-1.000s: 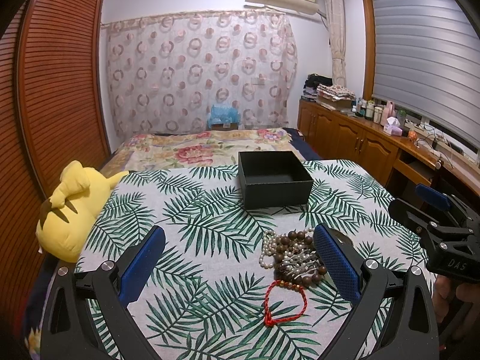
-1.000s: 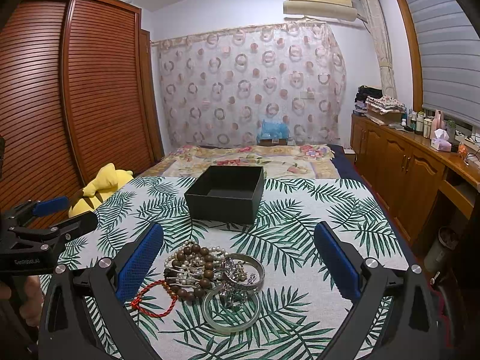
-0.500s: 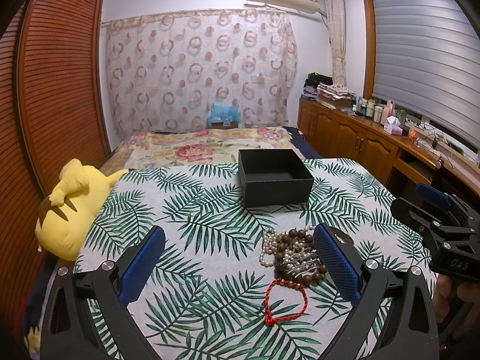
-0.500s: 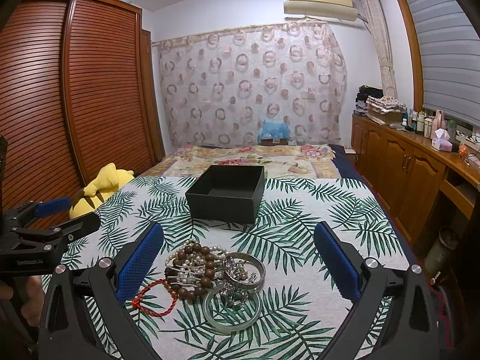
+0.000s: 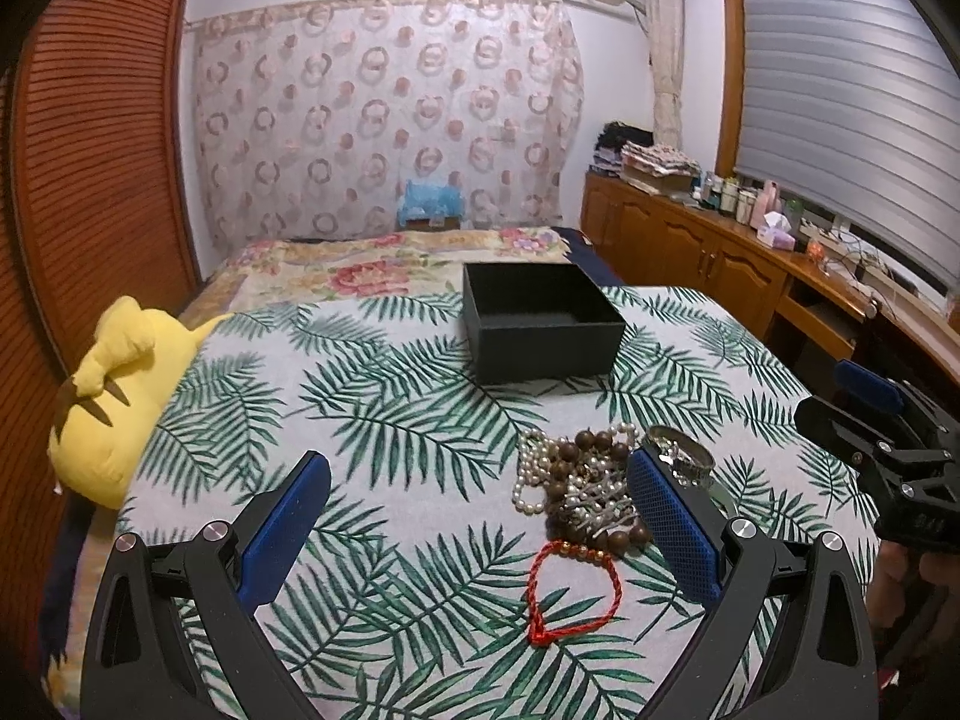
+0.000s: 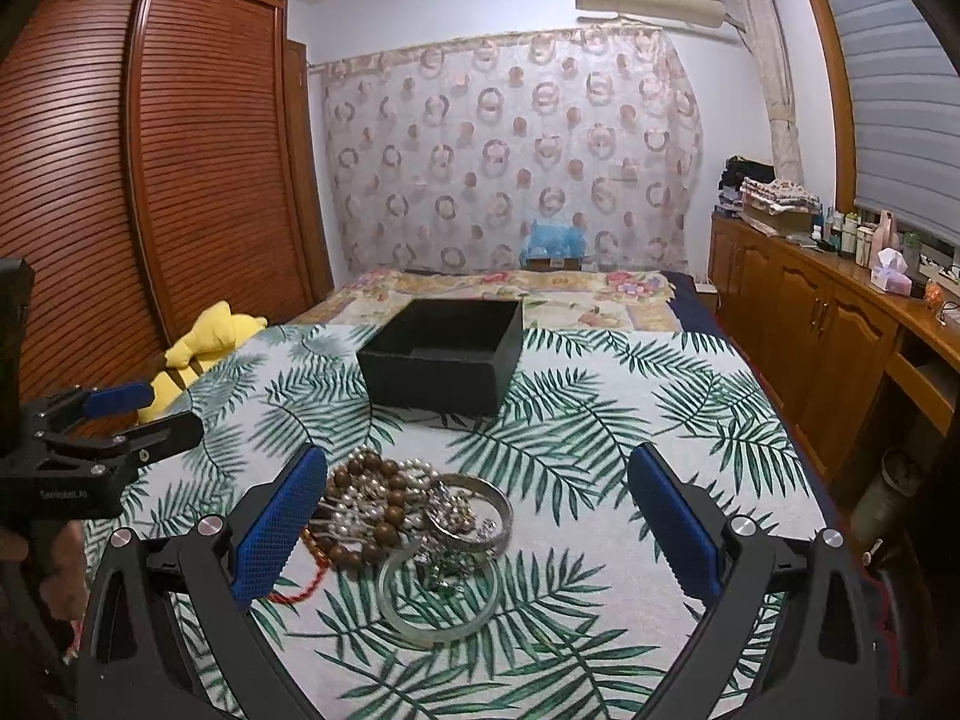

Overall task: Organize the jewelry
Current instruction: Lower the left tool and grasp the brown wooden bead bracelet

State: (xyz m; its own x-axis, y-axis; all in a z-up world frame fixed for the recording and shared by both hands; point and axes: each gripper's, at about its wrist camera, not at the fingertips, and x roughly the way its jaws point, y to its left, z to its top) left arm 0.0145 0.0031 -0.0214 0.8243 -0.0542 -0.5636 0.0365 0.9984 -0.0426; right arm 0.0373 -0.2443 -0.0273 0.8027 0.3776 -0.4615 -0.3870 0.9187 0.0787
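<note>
Item: jewelry heap (image 6: 408, 516), unsorted, lying on the palm-leaf bedspread (image 5: 372, 420) on your side of the black box (image 5: 540, 324).

Contents: brown bead strand (image 6: 372, 492), pearl string (image 5: 528, 480), silver bangle (image 6: 480, 516), pale green bangle (image 6: 438, 606), red cord bracelet (image 5: 570, 594); all touching or overlapping except the cord at the near edge. The box stands open-topped and apparently empty, placed within reach as the likely destination. Your right gripper (image 6: 474, 534) hangs above the heap, jaws spread wide, holding nothing; your left gripper (image 5: 480, 534) likewise gapes, empty, the heap beside its right finger. Both seem poised for a first pick.
</note>
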